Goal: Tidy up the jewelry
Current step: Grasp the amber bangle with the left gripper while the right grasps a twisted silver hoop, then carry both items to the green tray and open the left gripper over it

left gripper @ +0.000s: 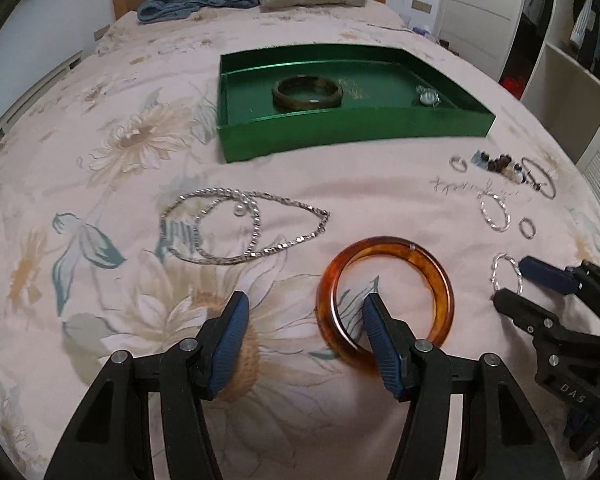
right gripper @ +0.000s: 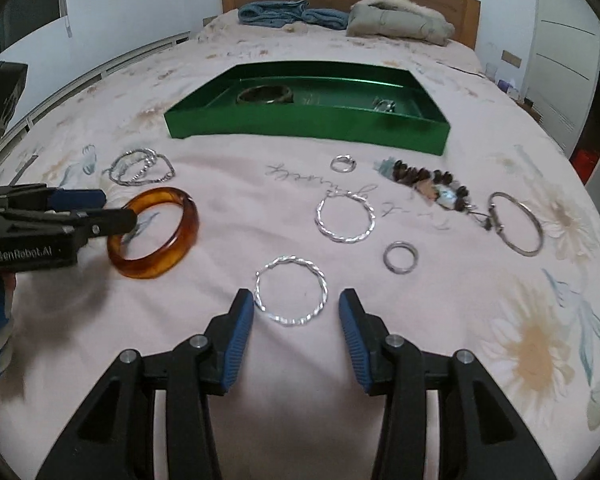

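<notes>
A green tray [left gripper: 340, 130] [right gripper: 300, 126] lies on the bed and holds a dark bangle [left gripper: 308, 91] and a small watch [left gripper: 428, 97]. My left gripper [left gripper: 305, 312] [right gripper: 112, 208] is open, its right finger inside an amber bangle [left gripper: 384, 296] [right gripper: 156, 232], the left finger outside it. My right gripper [right gripper: 296, 306] [left gripper: 512, 284] is open around the near edge of a twisted silver hoop [right gripper: 292, 296] [left gripper: 507, 278]. A second silver hoop [right gripper: 345, 218], two rings [right gripper: 400, 258] [right gripper: 342, 163], a beaded bracelet [right gripper: 428, 182], a wire bangle [right gripper: 518, 224] and silver chains [left gripper: 228, 224] [right gripper: 140, 168] lie loose.
The flowered pink bedspread [left gripper: 100, 160] covers the whole work surface. Folded blue clothes [right gripper: 292, 14] and a beige jacket [right gripper: 396, 20] lie by the wooden headboard. Shelves and a wardrobe [left gripper: 572, 40] stand to the right of the bed.
</notes>
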